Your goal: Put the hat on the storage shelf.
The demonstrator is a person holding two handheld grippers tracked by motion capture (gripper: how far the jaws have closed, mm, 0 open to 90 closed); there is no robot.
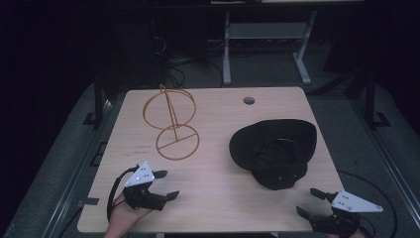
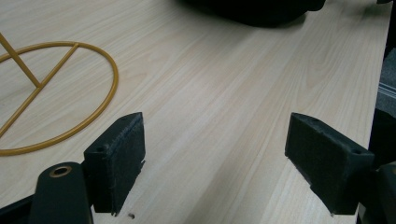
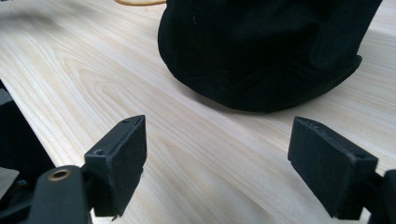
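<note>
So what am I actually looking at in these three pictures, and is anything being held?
A person sits at a wooden table holding a hand-operated gripper in each hand: the left gripper and the right gripper. One picture looks down from above; the other two come from small cameras riding on each gripper, looking out between its black jaws. On the table lie a black hat, resting upside down, and a gold wire stand. Both grippers are open and hold nothing.
</note>
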